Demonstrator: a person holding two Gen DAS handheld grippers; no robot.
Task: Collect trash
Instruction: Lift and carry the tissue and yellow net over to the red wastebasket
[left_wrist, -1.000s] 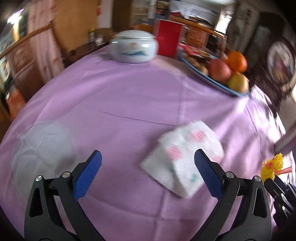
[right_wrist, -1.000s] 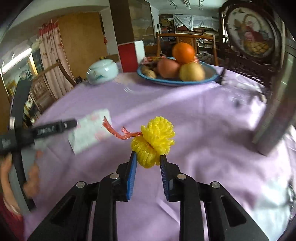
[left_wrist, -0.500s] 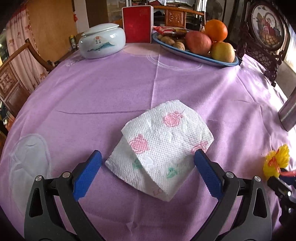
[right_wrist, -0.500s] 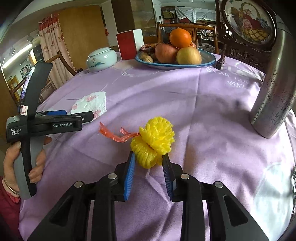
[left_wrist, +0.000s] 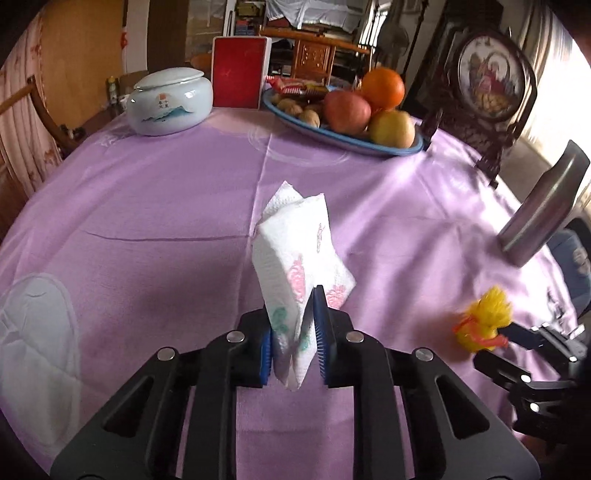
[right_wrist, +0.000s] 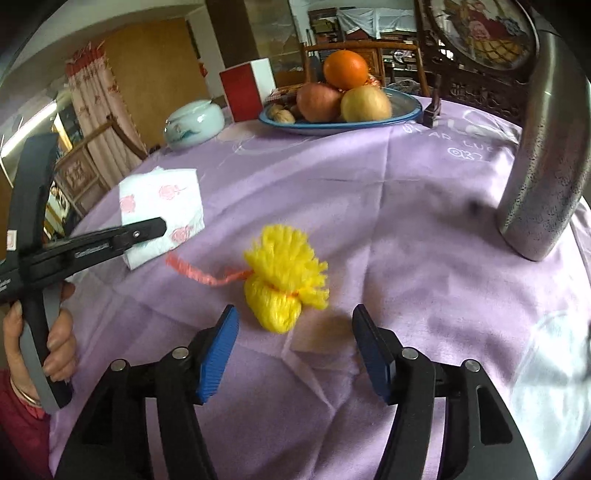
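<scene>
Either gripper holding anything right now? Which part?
Left gripper has just closed on the folded paper napkin, pinching its near lower edge. Right gripper has just opened; the yellow mesh ball lies free between its fingers.

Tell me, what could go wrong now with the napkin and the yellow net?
The left gripper has just closed on the napkin, but it pinches only the lower corner, so the floppy paper might slip out or tear when lifted. The right gripper has just been opening, its pads clear of the yellow net, which lies loose on the cloth. It could be left behind, or its orange tail could snag.
</scene>
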